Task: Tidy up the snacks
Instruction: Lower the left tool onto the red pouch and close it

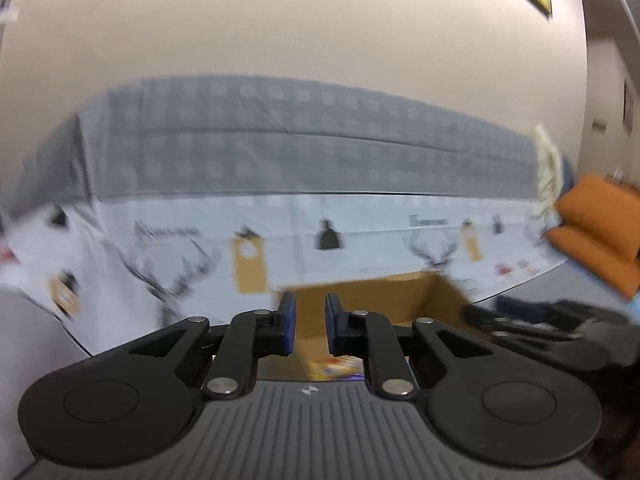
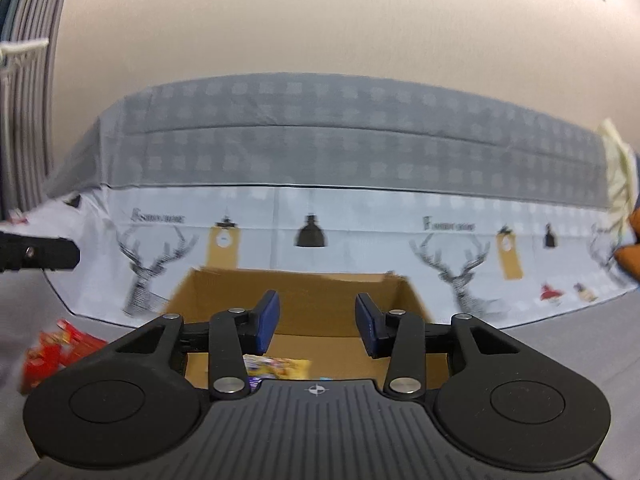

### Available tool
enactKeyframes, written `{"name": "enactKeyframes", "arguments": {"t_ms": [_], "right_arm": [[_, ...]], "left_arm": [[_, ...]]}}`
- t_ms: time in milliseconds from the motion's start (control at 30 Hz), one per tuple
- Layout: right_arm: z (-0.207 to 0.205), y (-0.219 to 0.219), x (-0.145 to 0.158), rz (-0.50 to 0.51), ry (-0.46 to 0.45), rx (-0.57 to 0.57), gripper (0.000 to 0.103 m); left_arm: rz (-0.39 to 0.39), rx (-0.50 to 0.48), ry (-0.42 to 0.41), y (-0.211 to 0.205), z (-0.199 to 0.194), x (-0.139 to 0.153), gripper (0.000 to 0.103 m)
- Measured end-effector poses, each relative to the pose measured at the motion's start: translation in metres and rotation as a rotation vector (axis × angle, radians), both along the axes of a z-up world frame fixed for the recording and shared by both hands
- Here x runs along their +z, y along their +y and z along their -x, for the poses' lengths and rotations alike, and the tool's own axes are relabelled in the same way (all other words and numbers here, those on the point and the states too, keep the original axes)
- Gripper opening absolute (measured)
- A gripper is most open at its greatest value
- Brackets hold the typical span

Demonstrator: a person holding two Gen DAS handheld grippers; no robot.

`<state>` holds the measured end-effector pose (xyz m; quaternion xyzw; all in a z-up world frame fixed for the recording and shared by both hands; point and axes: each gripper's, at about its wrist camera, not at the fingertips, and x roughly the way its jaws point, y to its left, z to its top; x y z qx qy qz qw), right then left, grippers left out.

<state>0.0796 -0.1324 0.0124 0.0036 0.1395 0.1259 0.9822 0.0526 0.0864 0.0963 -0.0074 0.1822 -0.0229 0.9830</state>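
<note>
Jaws first: the left gripper has its blue pads drawn in to a narrow gap with nothing between them, and the right gripper stands about half open, also empty. Just below and ahead of both sits the cardboard box, open at the top, with a yellow snack packet lying flat on its floor; in the left wrist view the same packet shows under the pads. Left of the box, outside it on the grey surface, lies a red snack packet, blurred, its long axis hard to read. It lies off to the left of the right gripper's jaws, and the dark tip of the left gripper shows above it at that edge, so the left hand looks the nearer for fetching it. Beyond the box hangs the deer-print cloth, then the checked grey bedding and the bare wall
</note>
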Motion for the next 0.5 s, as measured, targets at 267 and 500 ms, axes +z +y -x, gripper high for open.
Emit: {"name": "enactKeyframes", "arguments": {"t_ms": [267, 500], "right_arm": [[-0.001, 0.024, 0.003, -0.044, 0.012, 0.054, 0.044], [-0.007, 0.045, 0.001, -0.062, 0.043, 0.129, 0.044]], "left_arm": [[0.165, 0.358, 0.279, 0.1, -0.025, -0.062, 0.017], [0.567, 0.541, 0.421, 0.185, -0.026, -0.119, 0.021]]}}
